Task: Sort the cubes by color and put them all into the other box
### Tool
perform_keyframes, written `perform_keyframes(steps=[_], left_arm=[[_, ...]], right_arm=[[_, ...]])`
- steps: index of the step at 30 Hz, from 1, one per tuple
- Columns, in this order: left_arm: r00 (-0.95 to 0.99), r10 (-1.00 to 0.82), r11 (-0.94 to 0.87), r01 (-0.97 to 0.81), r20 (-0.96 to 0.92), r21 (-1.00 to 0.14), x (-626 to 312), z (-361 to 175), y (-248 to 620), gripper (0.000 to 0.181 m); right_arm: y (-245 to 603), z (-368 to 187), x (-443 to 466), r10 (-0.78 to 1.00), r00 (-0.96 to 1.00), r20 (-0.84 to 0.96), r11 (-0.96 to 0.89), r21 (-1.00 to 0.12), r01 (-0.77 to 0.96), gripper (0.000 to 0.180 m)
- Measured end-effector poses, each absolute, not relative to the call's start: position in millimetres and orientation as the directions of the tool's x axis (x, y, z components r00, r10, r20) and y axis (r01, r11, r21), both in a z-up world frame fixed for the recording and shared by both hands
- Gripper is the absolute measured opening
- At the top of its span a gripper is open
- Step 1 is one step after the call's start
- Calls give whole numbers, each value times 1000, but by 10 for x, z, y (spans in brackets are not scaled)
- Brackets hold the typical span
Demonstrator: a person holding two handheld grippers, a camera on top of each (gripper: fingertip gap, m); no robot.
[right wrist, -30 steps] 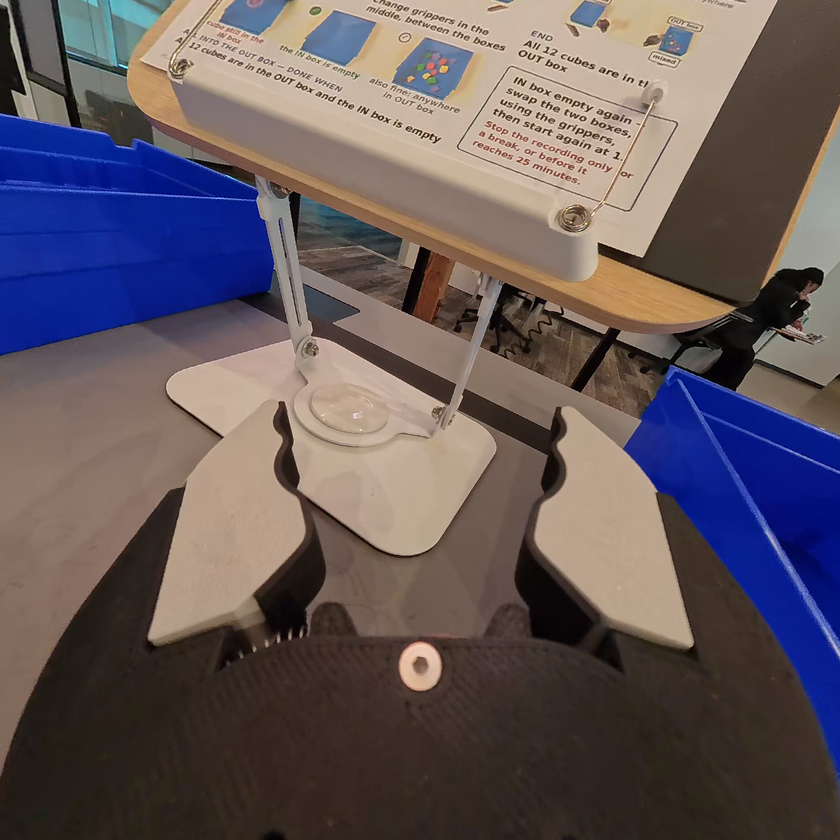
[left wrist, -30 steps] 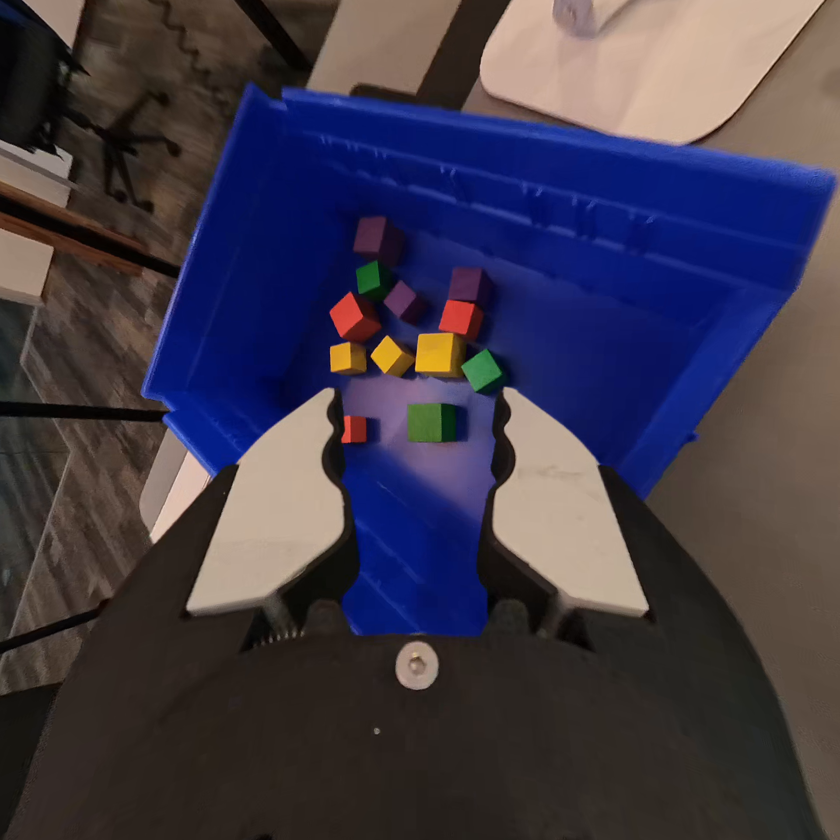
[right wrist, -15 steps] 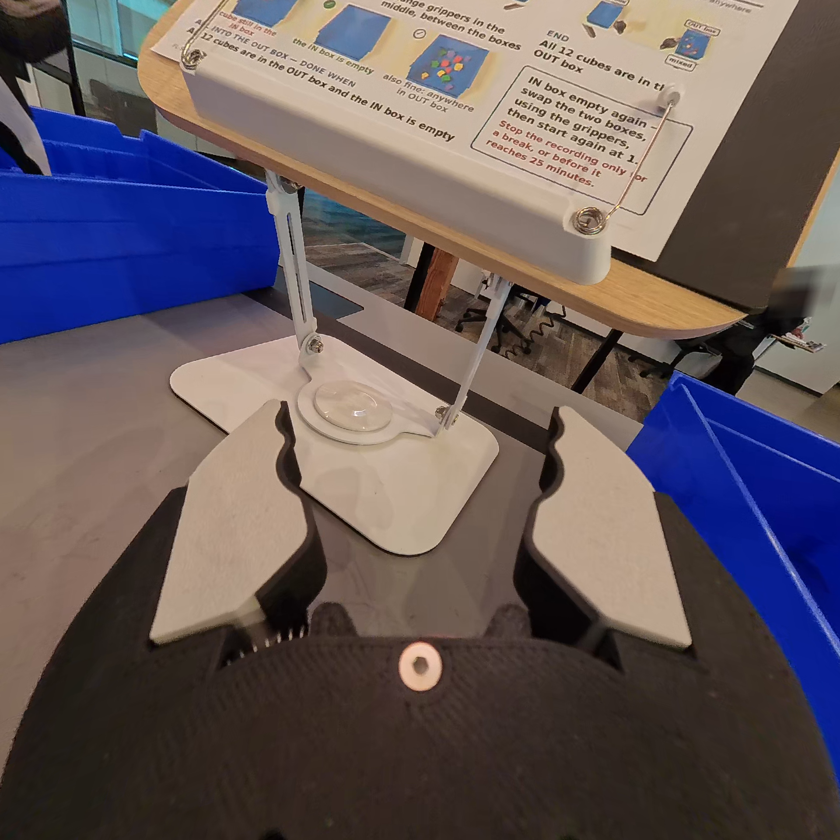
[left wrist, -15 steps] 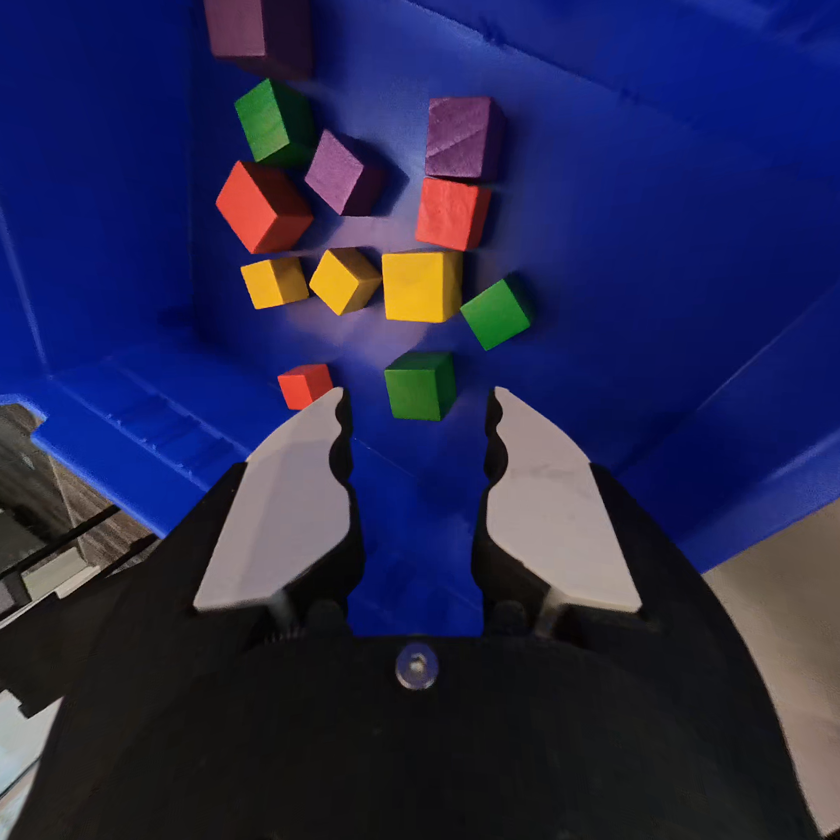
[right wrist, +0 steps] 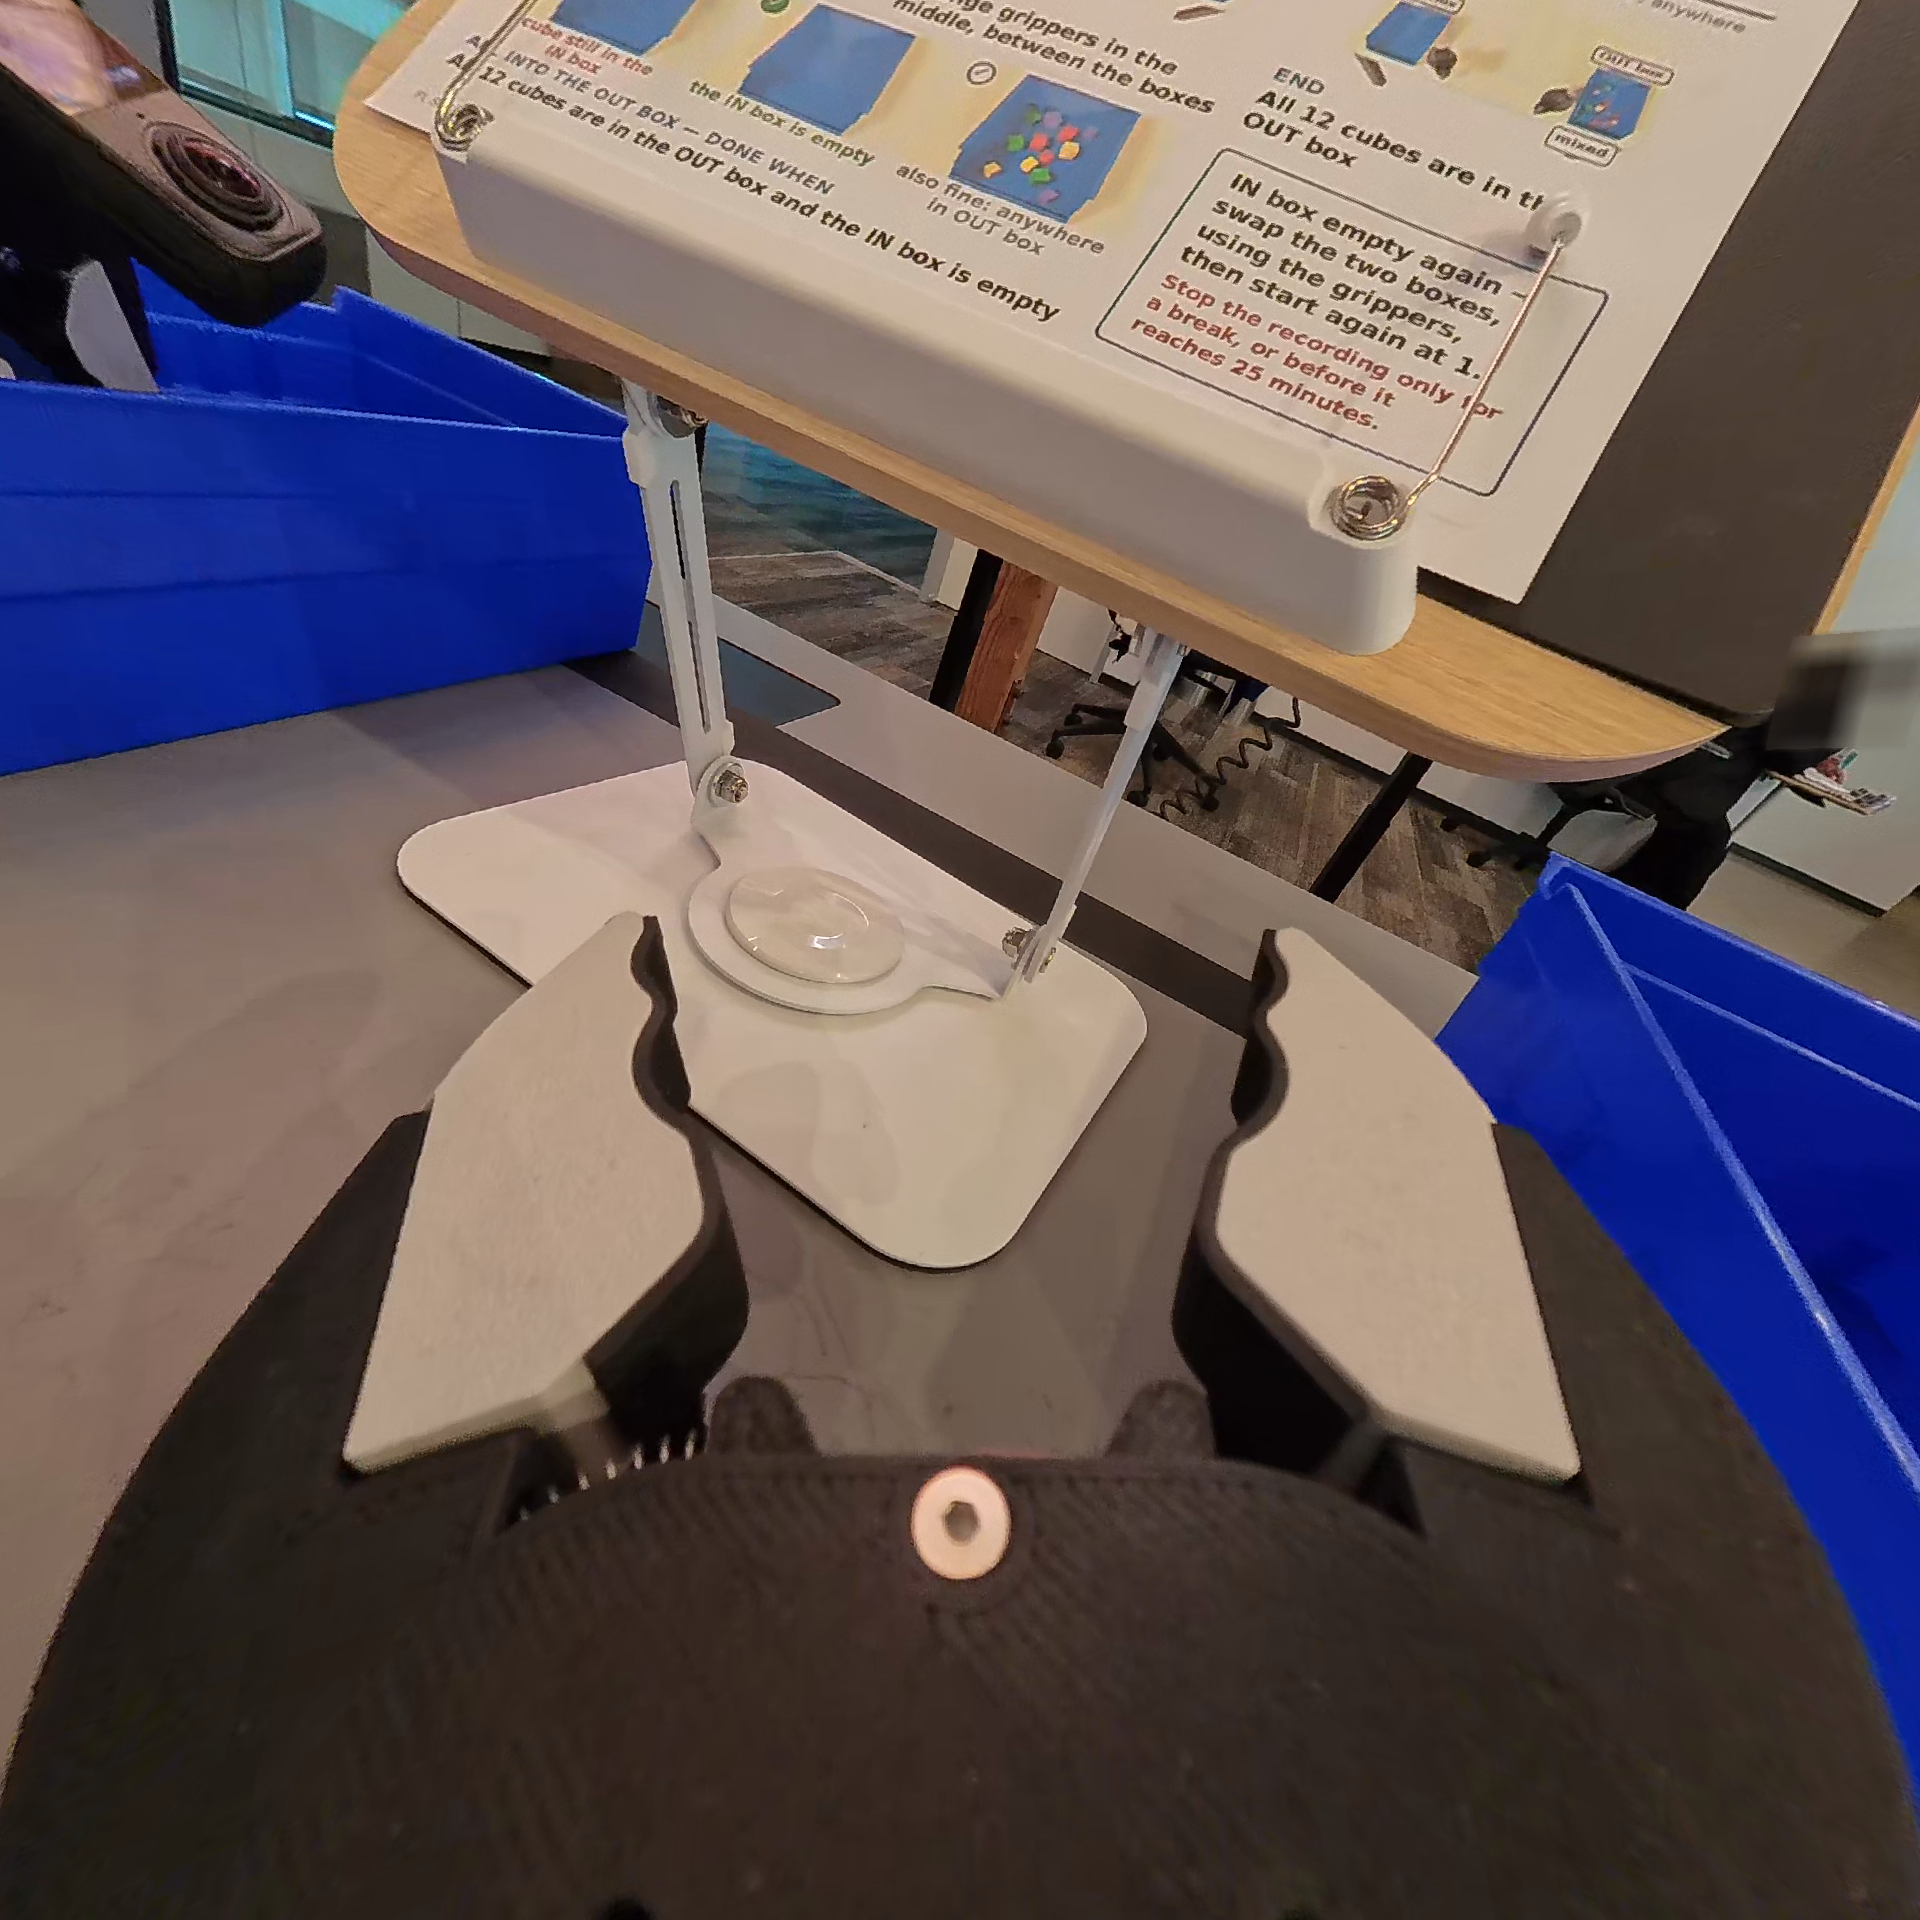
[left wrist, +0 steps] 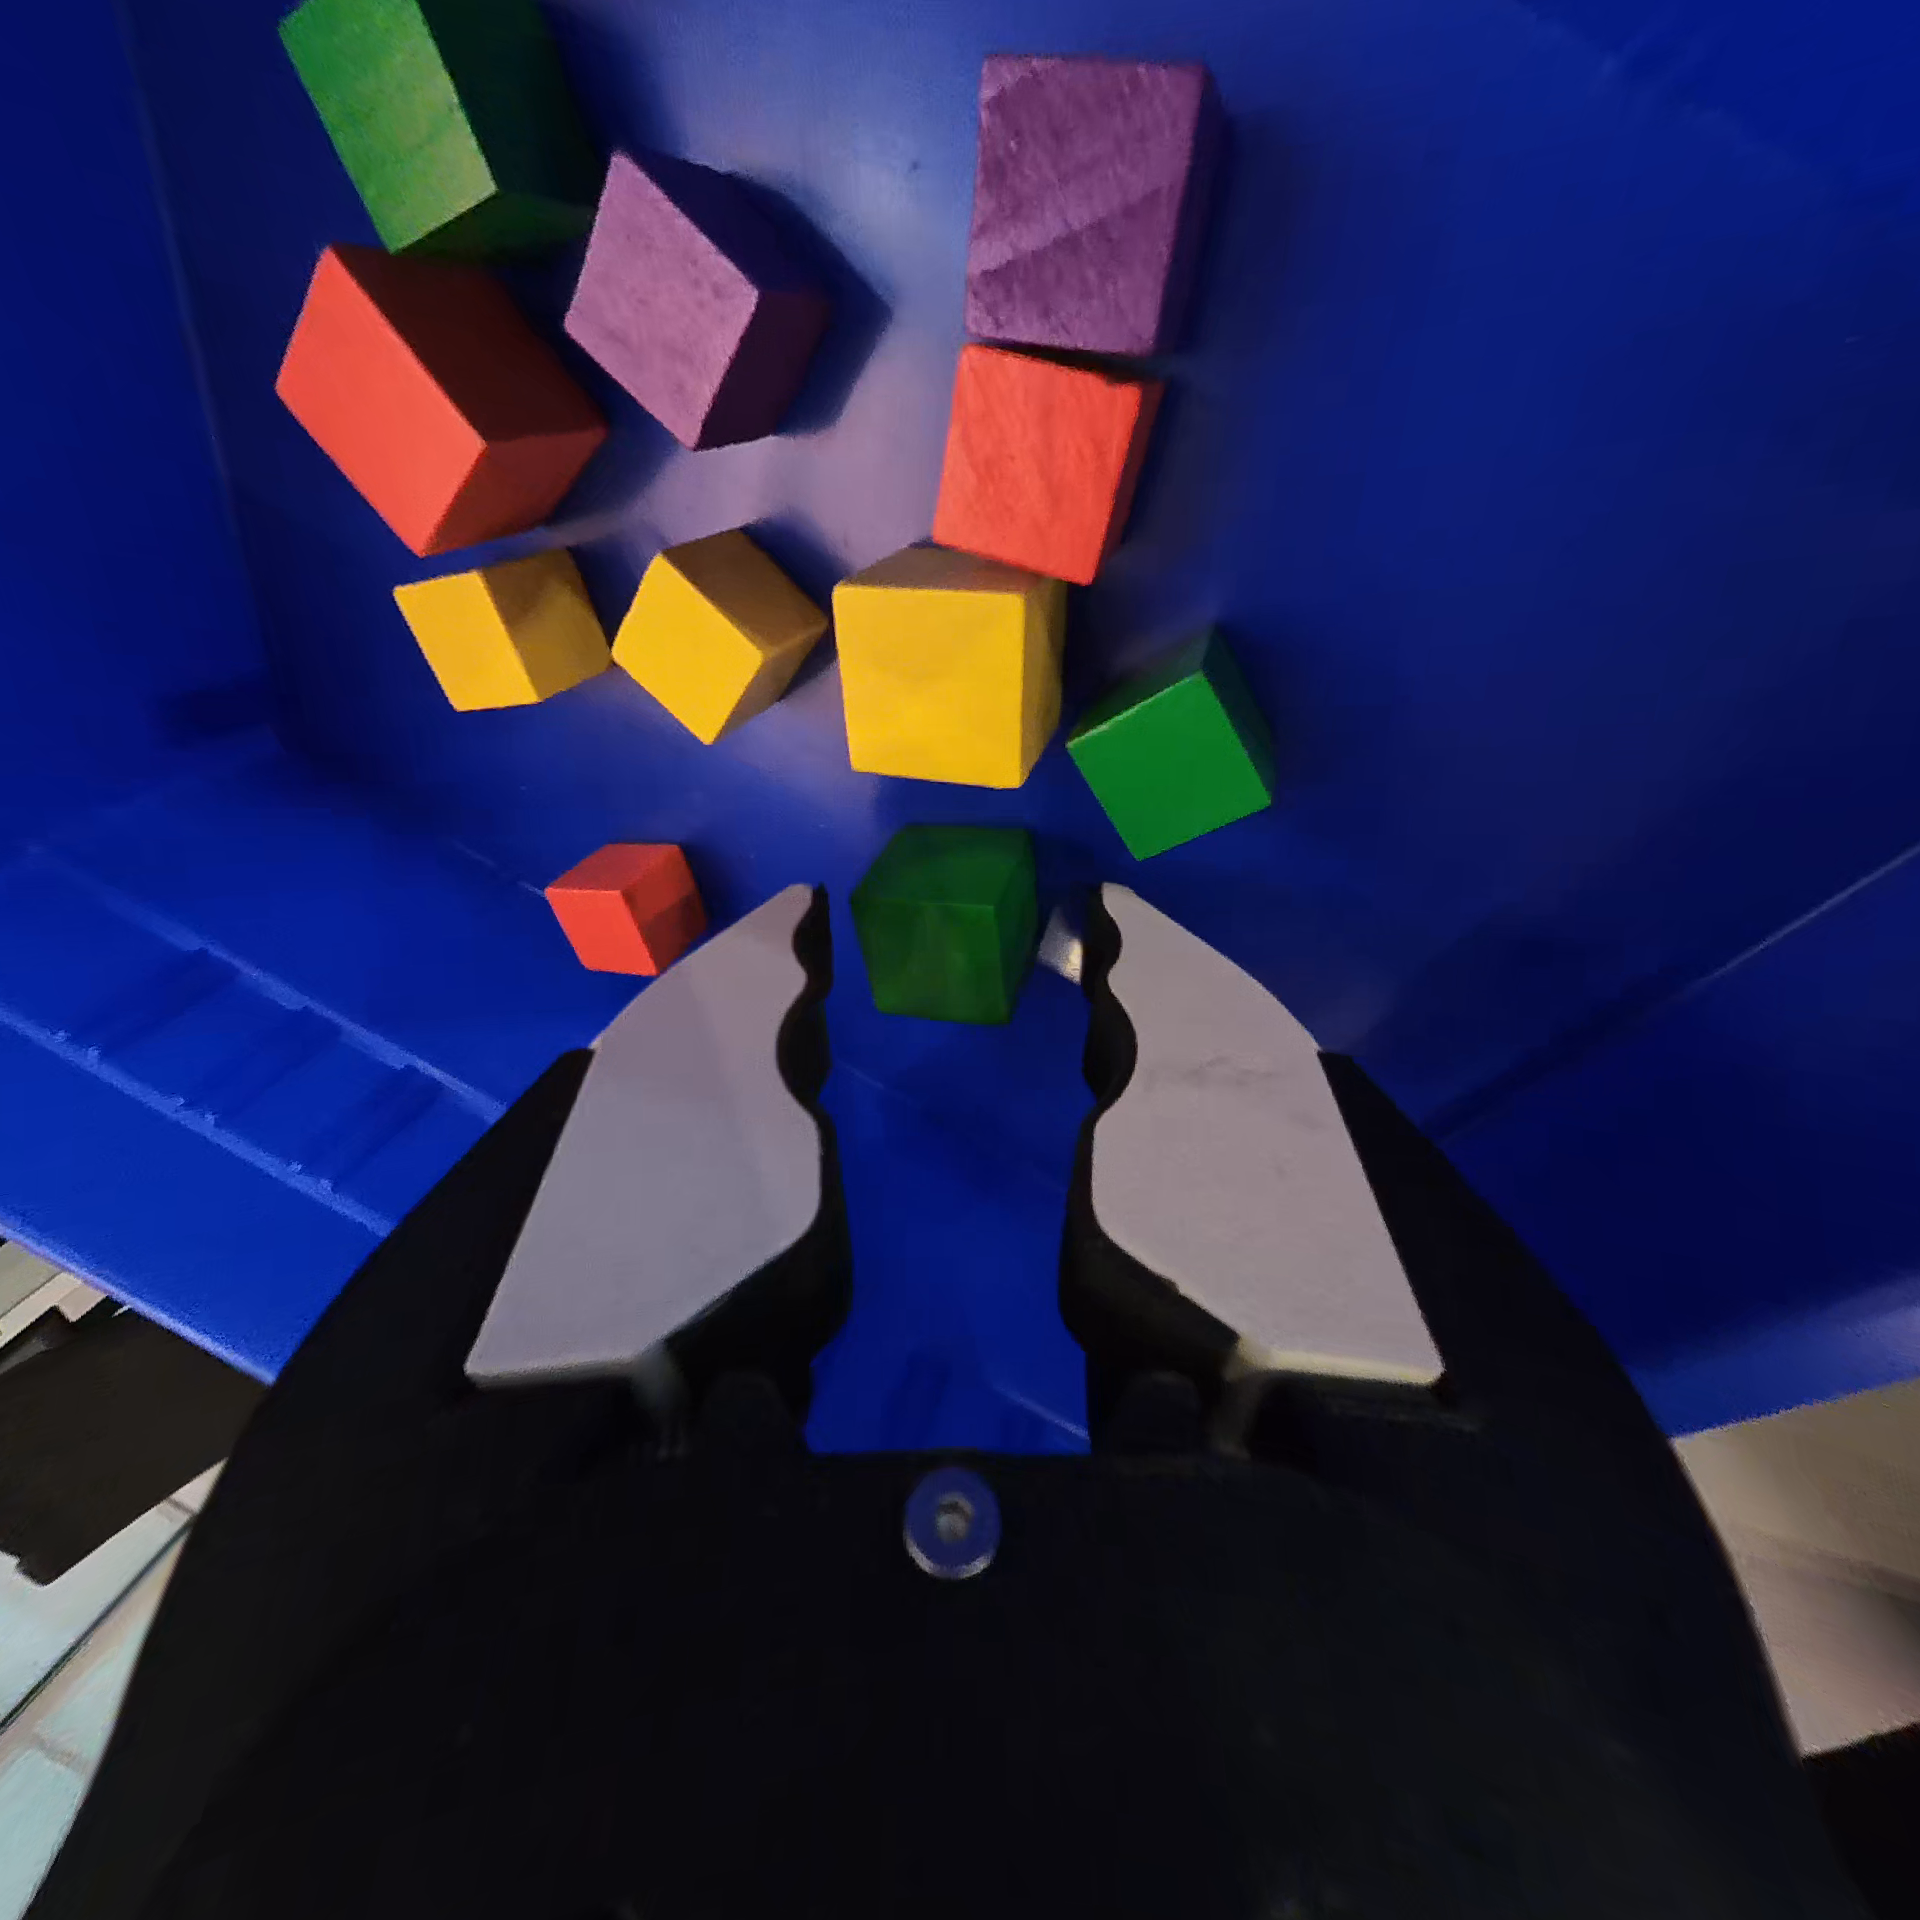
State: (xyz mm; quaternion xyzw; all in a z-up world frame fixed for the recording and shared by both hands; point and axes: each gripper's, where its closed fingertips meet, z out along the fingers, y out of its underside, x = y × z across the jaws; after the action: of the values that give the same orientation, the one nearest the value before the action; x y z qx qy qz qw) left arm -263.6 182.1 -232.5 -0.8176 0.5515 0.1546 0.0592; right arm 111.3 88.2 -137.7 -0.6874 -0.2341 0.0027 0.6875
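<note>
The left tool (left wrist: 954, 904) has dropped down into the blue box (left wrist: 1558, 520) and now sits open around a green cube (left wrist: 943, 925), ready to grab it, while the right tool (right wrist: 954, 951) waits wide open over the tabletop (right wrist: 208, 987).

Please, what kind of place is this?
Probably an office used for recording gripper tasks: a grey table with blue boxes, an instruction sheet on a white stand, and office chairs on the floor behind.

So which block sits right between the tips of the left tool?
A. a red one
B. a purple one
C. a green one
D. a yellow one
C: the left tool stands open inside the blue box, its tips on either side of a green block.
</note>
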Motion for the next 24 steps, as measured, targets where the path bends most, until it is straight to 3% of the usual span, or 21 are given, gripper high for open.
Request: perform_keyframes(steps=[4,14,18,24], left_arm=[[376,-887,-402,-914,-267,48,-2619,-2356,1783,32],[354,-889,-384,-922,-290,51,-2651,-2319,1796,30],[345,-882,-355,-934,-321,-27,-2571,-2174,1839,29],[359,-886,-298,-926,-295,-232,-2343,-1817,1744,28]], right_arm=[[880,-1379,1106,328,889,318,55,-946,318,105],[879,-1381,1103,330,889,318,54,-946,319,105],[877,-1383,1096,333,887,321,55,-945,322,105],[858,-1379,1060,347,879,326,67,-944,324,105]])
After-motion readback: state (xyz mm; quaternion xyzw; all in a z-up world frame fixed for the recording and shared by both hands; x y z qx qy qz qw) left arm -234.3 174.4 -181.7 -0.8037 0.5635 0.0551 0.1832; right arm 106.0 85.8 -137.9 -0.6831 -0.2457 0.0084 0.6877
